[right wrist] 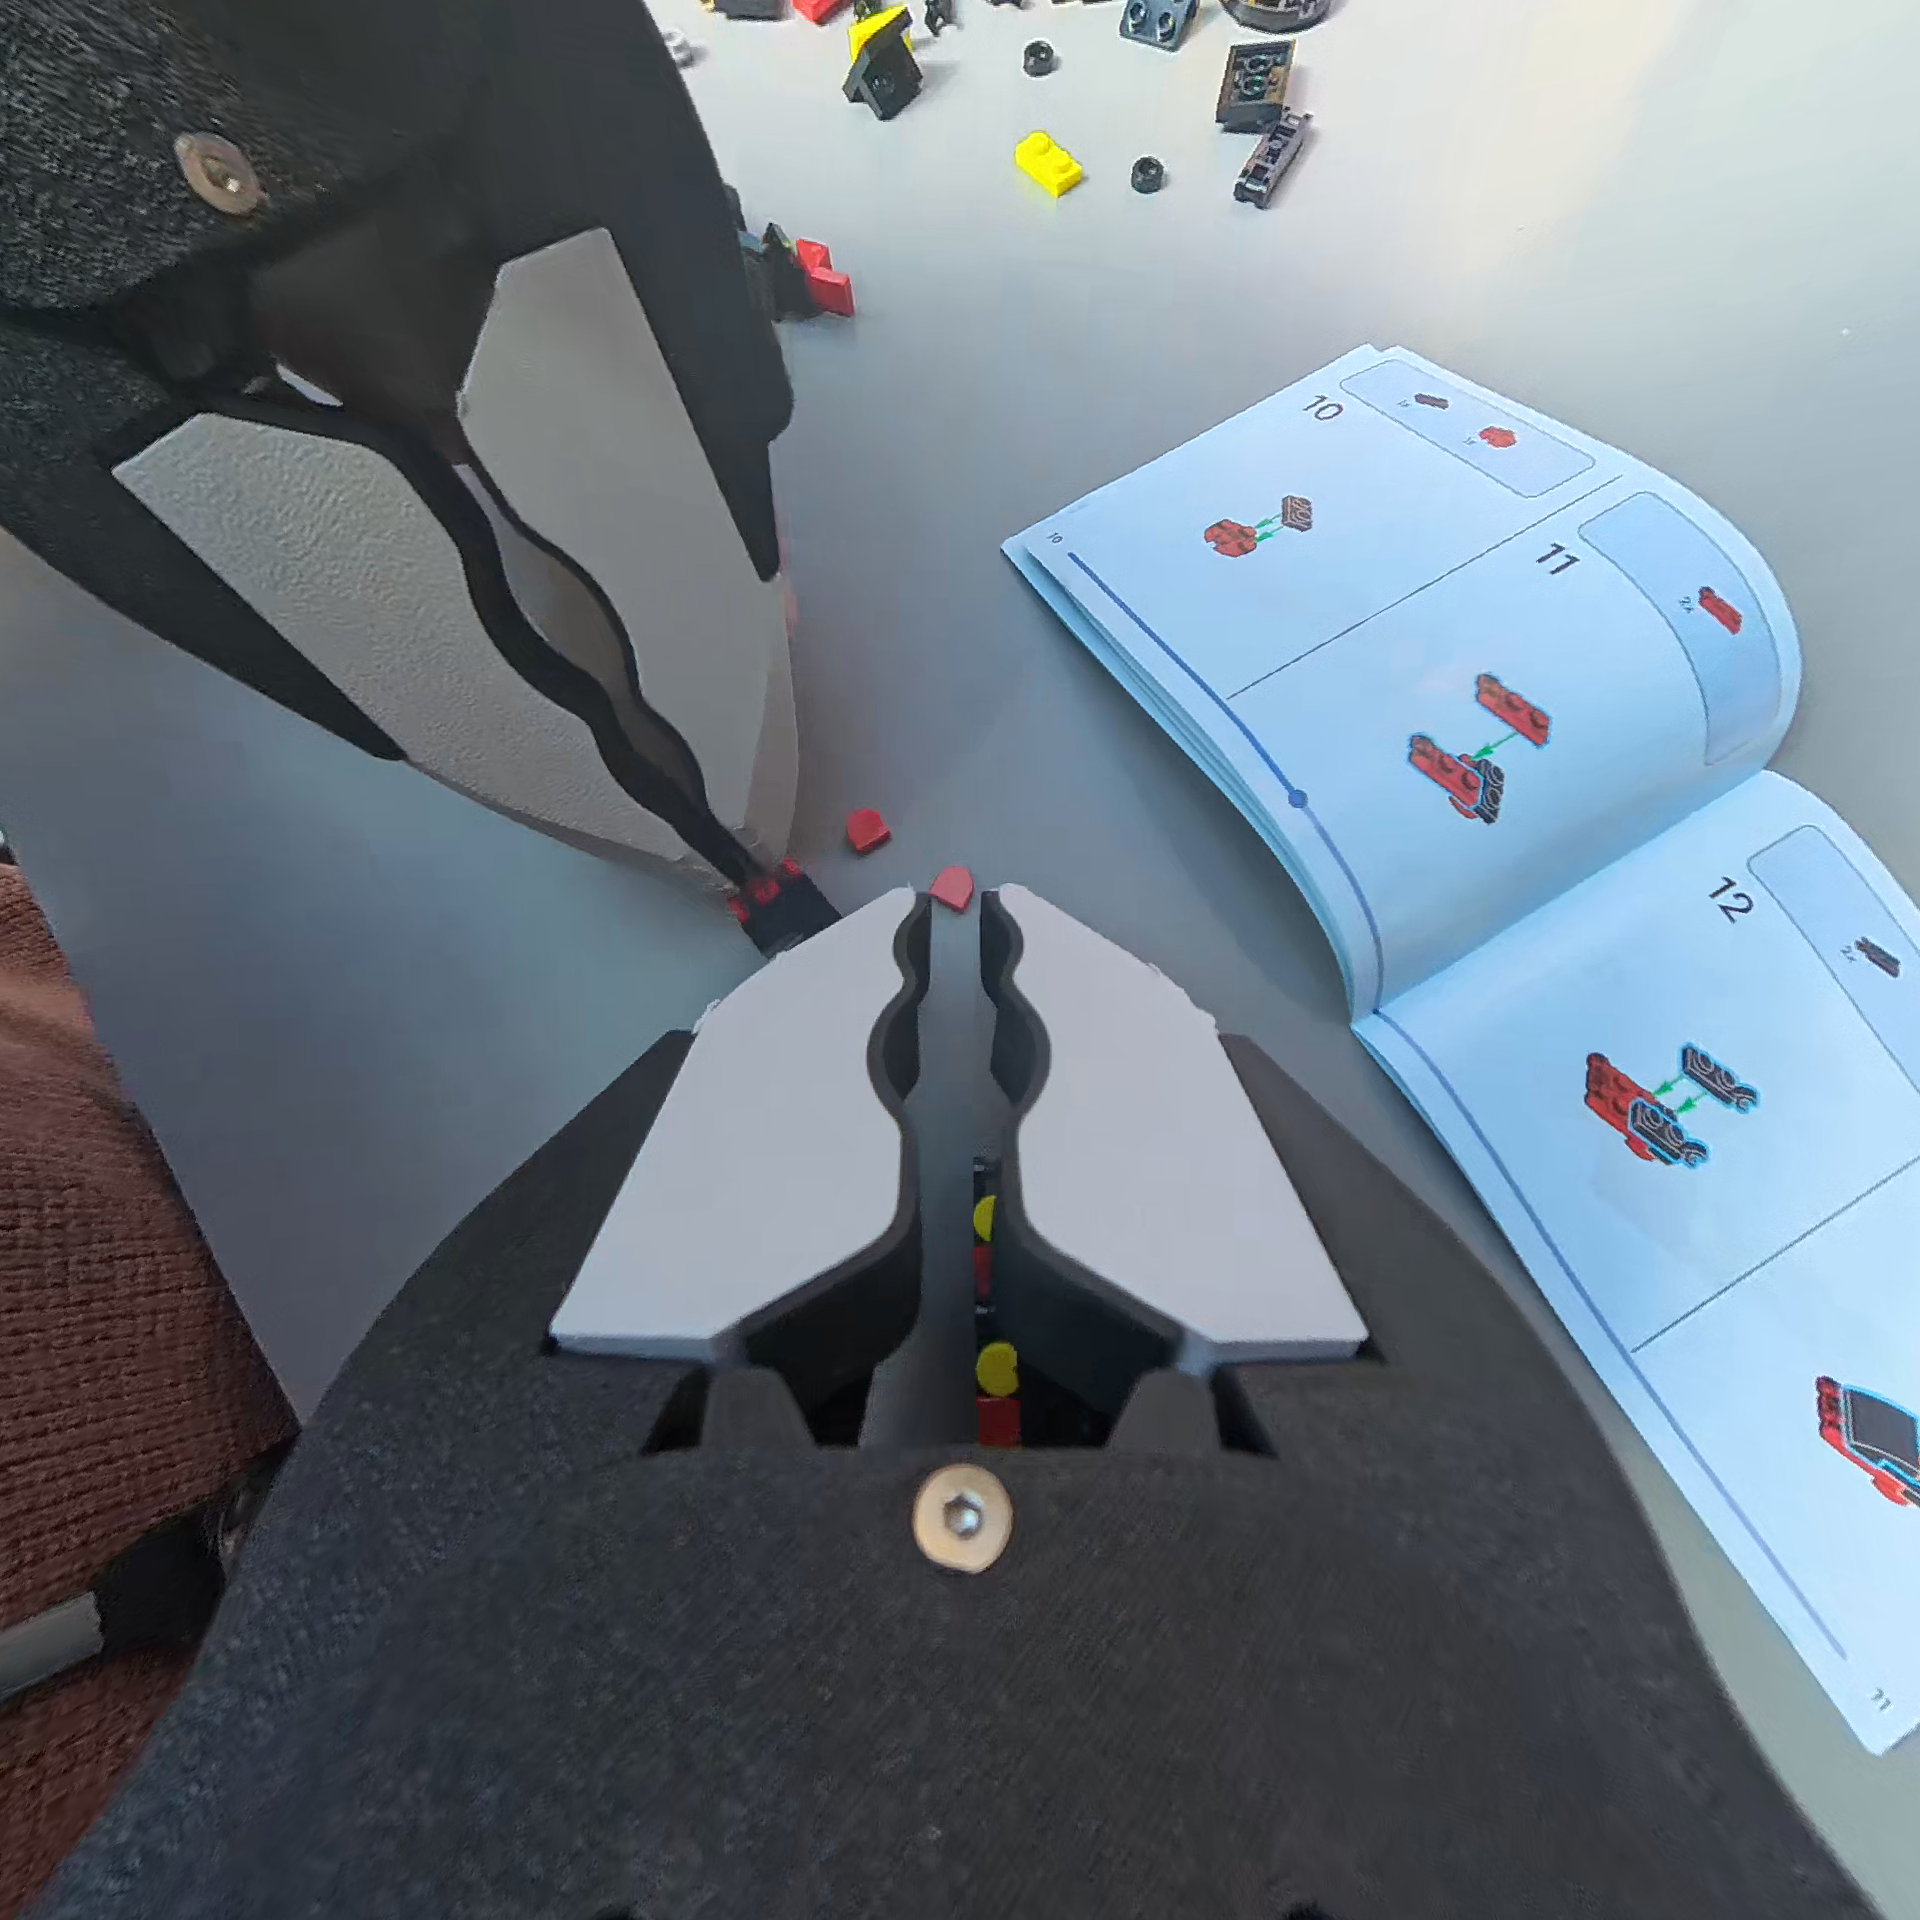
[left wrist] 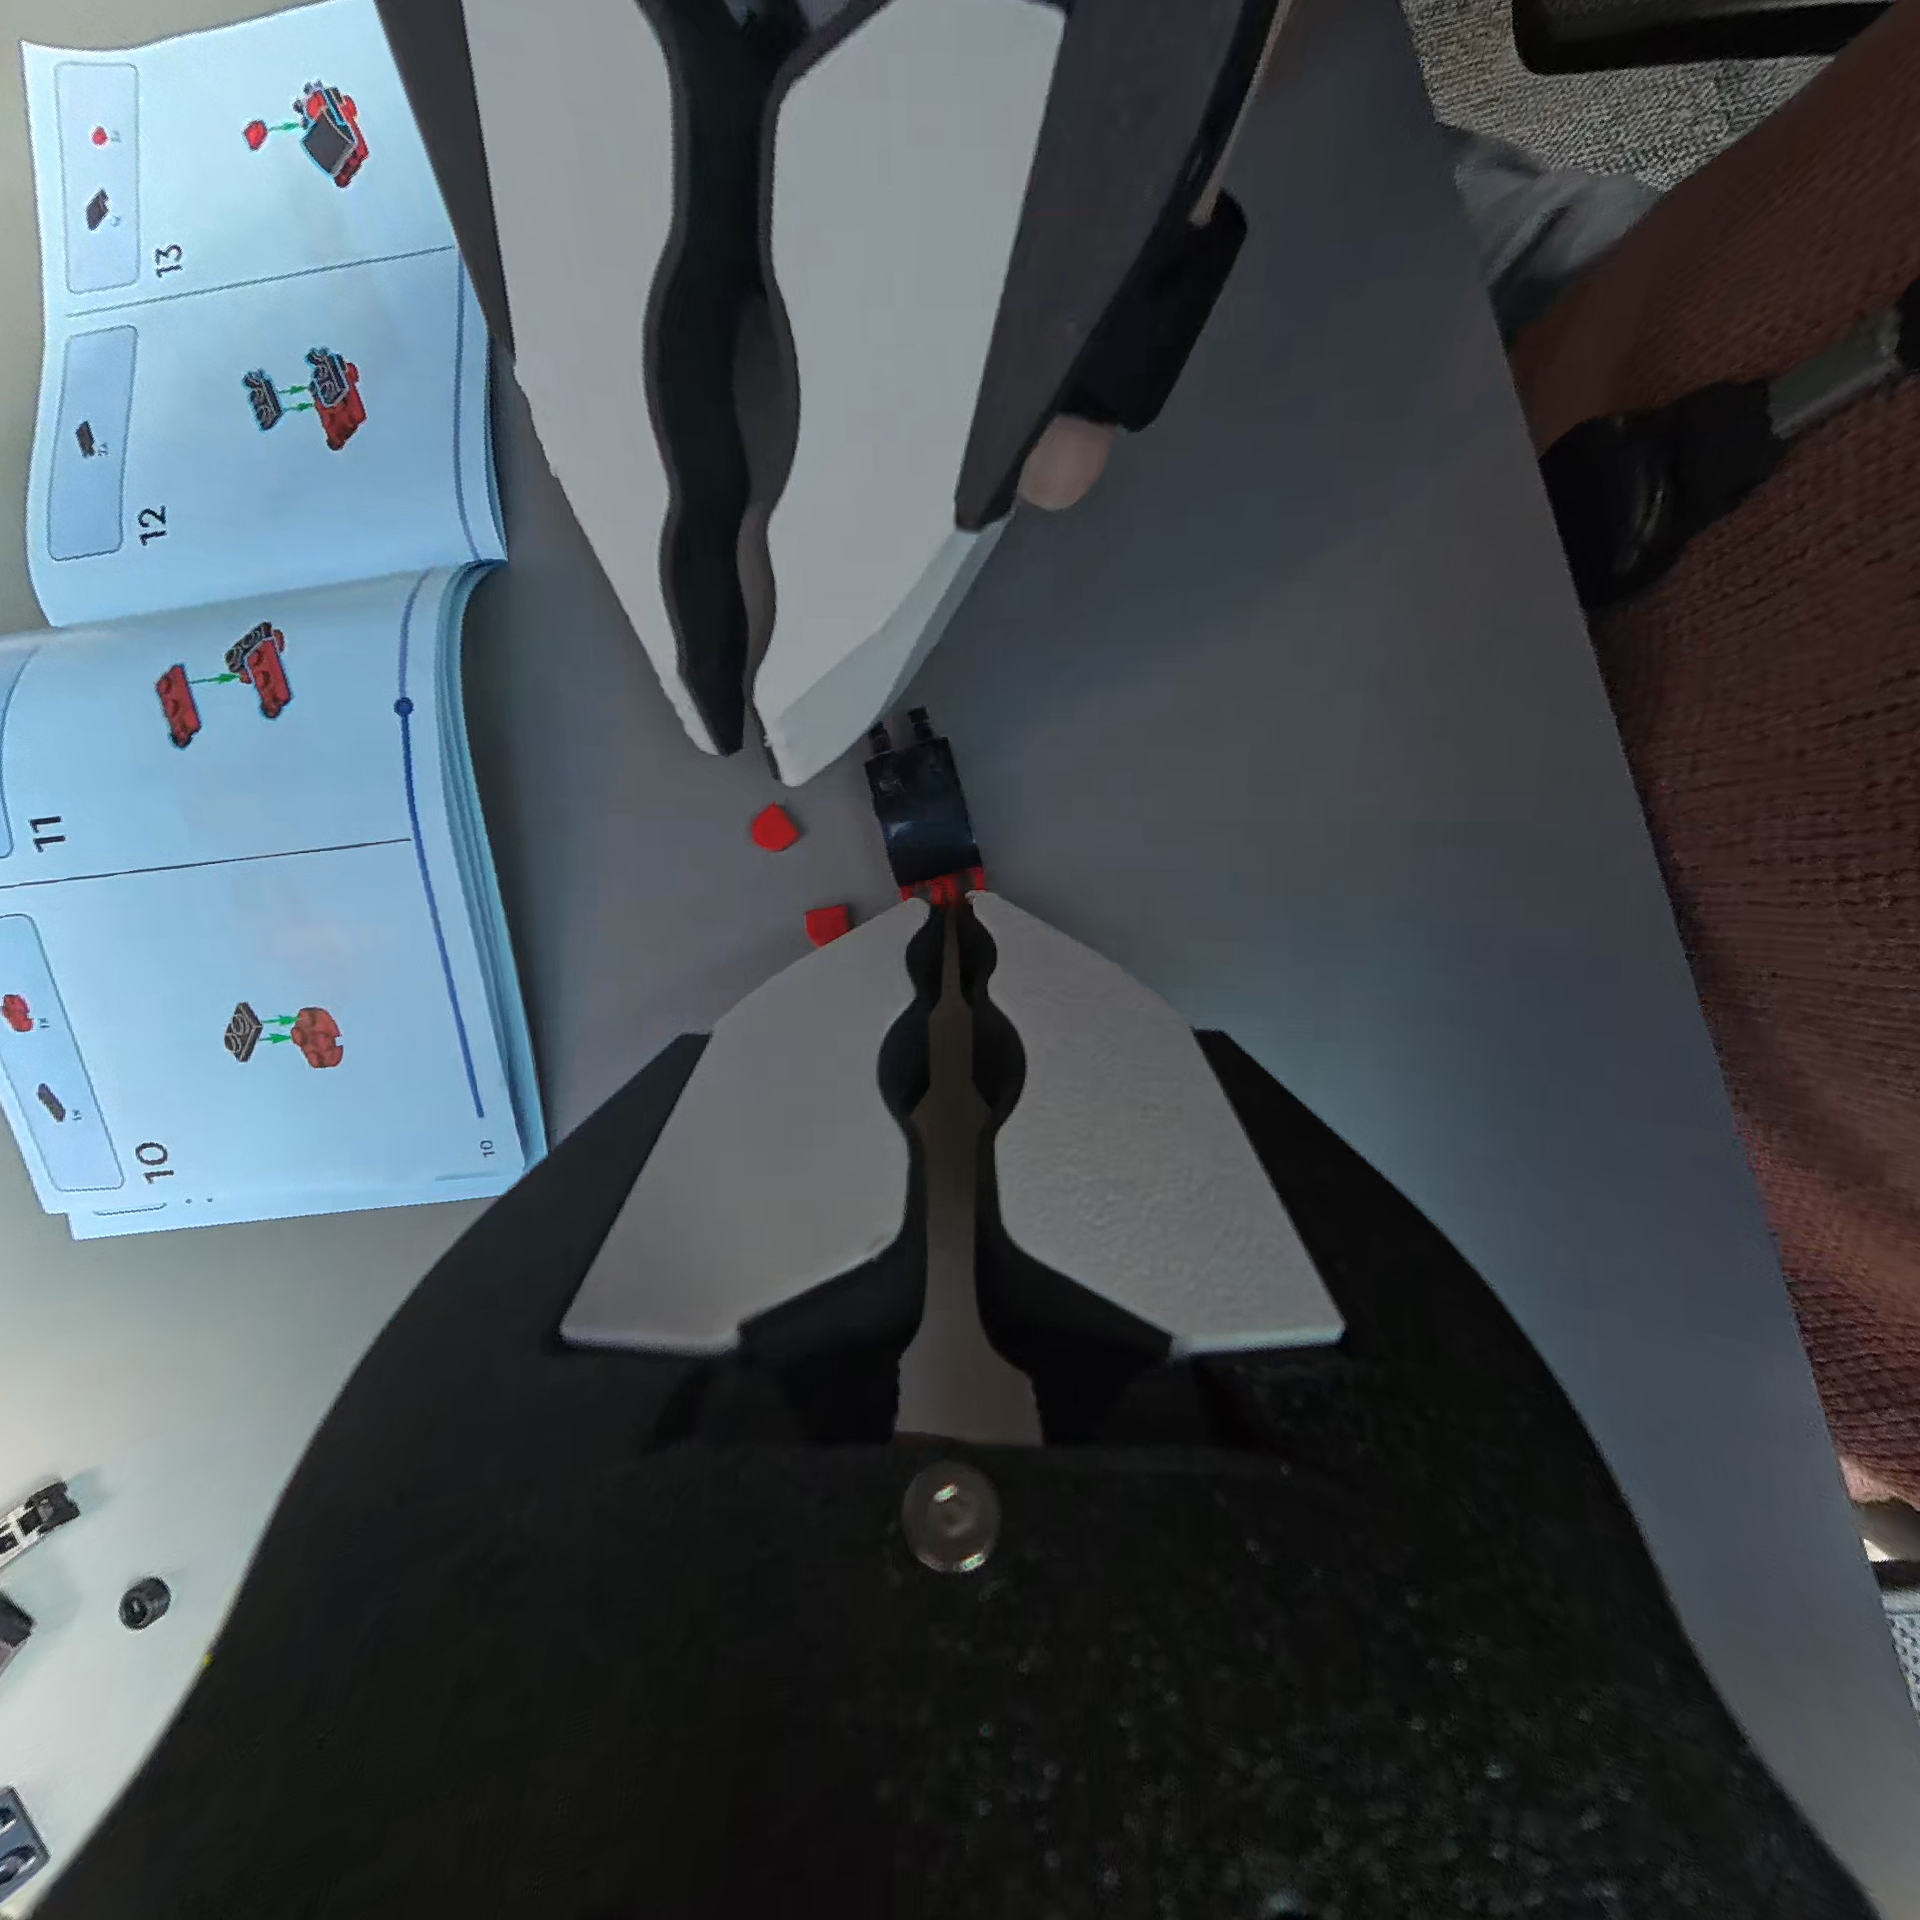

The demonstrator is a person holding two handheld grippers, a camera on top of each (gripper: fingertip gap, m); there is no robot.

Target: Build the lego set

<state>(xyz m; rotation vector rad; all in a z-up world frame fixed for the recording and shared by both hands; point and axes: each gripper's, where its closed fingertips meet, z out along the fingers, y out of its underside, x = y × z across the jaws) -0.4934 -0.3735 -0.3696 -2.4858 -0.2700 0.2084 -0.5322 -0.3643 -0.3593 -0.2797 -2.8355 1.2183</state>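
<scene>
My left gripper (left wrist: 948, 902) is shut on the red end of a small black and red lego assembly (left wrist: 923, 821), which it holds at the grey table. The gripper also shows in the right wrist view (right wrist: 753, 873), with the assembly (right wrist: 781, 906) at its tips. My right gripper (right wrist: 951, 896) stands with its jaws a narrow gap apart and empty. A small red rounded piece (right wrist: 951, 888) lies on the table right at its tips. In the left wrist view the right gripper (left wrist: 764, 758) comes in from above, just short of that piece (left wrist: 774, 828). A second small red piece (left wrist: 827, 923) (right wrist: 867, 831) lies beside it.
An open instruction booklet (left wrist: 260, 727) (right wrist: 1455, 727) lies flat beside the work spot. Several loose black, yellow and red pieces (right wrist: 1047, 163) are scattered at the far side of the table. A person's brown-clothed leg (left wrist: 1766, 831) is past the table edge.
</scene>
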